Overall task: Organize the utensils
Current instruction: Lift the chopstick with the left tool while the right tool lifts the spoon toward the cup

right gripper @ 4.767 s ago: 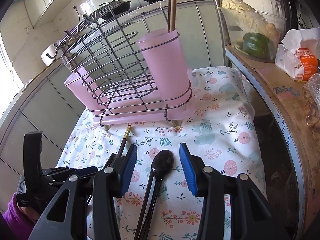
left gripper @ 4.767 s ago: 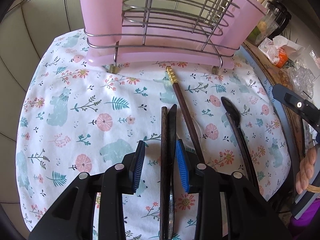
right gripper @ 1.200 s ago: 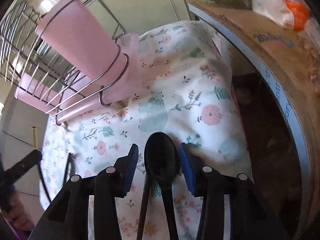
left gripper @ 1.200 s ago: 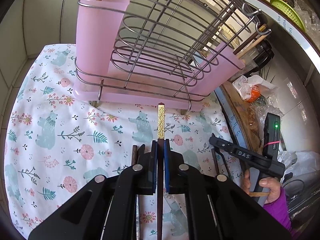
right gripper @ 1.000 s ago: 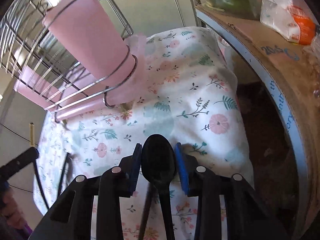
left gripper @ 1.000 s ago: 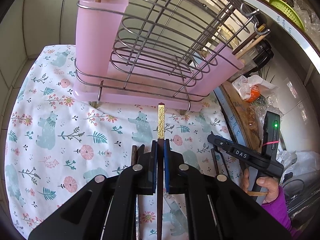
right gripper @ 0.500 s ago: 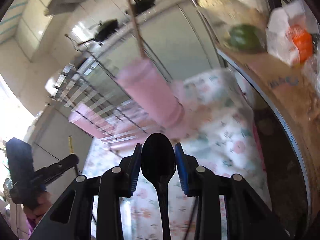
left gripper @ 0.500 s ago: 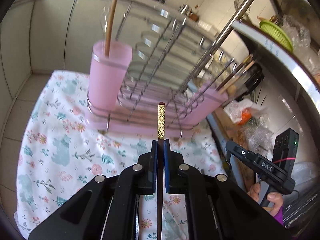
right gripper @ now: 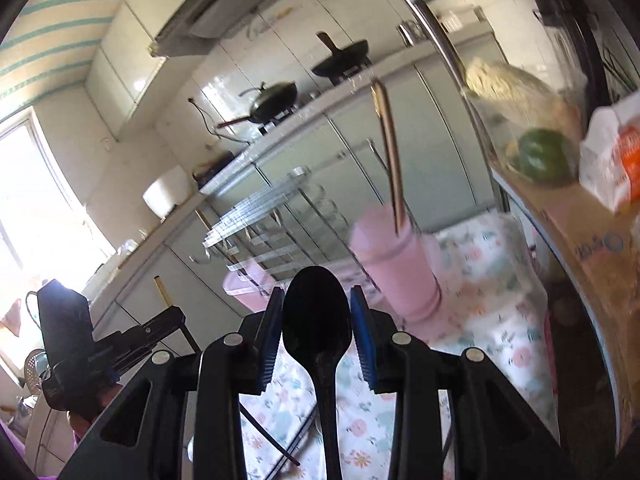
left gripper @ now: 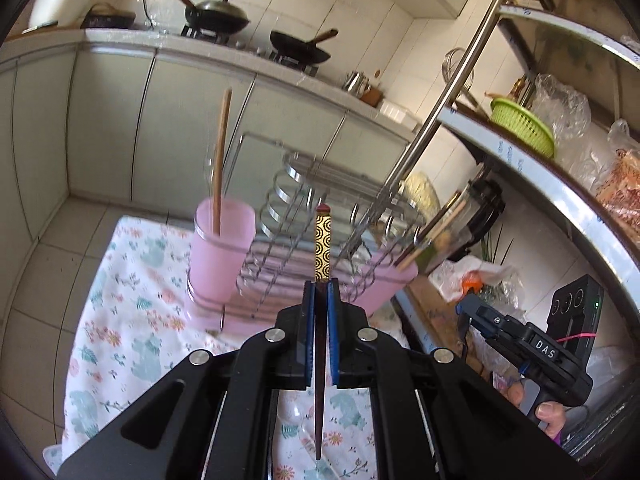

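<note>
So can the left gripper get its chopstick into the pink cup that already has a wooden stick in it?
Probably yes. The left gripper is shut on the chopstick, raised above the pink cup, whose open mouth holds only one wooden stick; nothing blocks the way.

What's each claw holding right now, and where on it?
Left claw pinches a dark chopstick just below its gold-patterned end. Right claw grips a black spoon by the sides of its bowl.

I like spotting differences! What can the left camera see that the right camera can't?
Only the left wrist view shows the green basket on the shelf and the chopstick's gold patterned end up close. Only the right wrist view shows the black spoon and the green pepper. Both show the pink cup in the wire rack on the flowered cloth.
</note>
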Action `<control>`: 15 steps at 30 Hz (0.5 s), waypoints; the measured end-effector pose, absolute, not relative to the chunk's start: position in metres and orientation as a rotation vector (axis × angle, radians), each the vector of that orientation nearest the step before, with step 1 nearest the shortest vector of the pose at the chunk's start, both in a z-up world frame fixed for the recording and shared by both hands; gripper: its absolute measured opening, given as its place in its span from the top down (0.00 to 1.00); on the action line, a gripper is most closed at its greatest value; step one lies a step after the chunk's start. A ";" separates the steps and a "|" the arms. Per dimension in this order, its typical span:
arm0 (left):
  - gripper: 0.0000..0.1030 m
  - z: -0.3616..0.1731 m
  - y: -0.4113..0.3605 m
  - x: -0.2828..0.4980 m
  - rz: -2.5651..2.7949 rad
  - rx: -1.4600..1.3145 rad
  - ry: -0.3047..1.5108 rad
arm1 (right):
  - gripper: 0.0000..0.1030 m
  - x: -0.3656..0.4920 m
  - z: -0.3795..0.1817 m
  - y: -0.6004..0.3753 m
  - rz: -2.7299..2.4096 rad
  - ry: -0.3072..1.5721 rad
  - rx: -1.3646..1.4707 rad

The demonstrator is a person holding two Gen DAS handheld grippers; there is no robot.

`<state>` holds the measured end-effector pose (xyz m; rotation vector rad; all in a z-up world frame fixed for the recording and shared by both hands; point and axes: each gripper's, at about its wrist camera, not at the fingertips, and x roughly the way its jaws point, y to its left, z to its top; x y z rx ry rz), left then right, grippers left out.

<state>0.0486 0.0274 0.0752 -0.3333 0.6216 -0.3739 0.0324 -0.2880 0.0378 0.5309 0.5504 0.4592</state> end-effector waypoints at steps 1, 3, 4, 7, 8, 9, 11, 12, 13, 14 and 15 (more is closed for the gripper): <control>0.95 0.081 0.029 0.049 -0.370 -0.329 0.606 | 0.68 0.033 0.043 -0.289 0.466 0.539 0.538; 0.95 0.091 0.031 0.049 -0.364 -0.328 0.578 | 0.68 0.037 0.058 -0.294 0.482 0.502 0.553; 0.95 0.098 0.033 0.049 -0.360 -0.331 0.559 | 0.68 0.038 0.065 -0.295 0.486 0.487 0.557; 0.95 0.120 0.039 0.050 -0.349 -0.330 0.502 | 0.68 0.043 0.089 -0.298 0.504 0.416 0.565; 0.95 0.126 0.040 0.050 -0.344 -0.328 0.488 | 0.68 0.045 0.095 -0.299 0.506 0.397 0.564; 0.95 0.133 0.042 0.051 -0.337 -0.326 0.471 | 0.68 0.047 0.105 -0.299 0.511 0.362 0.562; 0.95 0.152 0.047 0.052 -0.328 -0.319 0.425 | 0.68 0.049 0.120 -0.300 0.513 0.302 0.554; 0.95 0.160 0.049 0.052 -0.321 -0.315 0.401 | 0.68 0.050 0.127 -0.300 0.510 0.264 0.548; 0.95 0.172 0.052 0.053 -0.311 -0.307 0.366 | 0.68 0.050 0.137 -0.300 0.499 0.206 0.533; 0.95 0.179 0.053 0.052 -0.303 -0.301 0.344 | 0.68 0.050 0.143 -0.300 0.486 0.164 0.521; 0.95 0.189 0.055 0.053 -0.288 -0.290 0.308 | 0.68 0.050 0.148 -0.299 0.473 0.118 0.511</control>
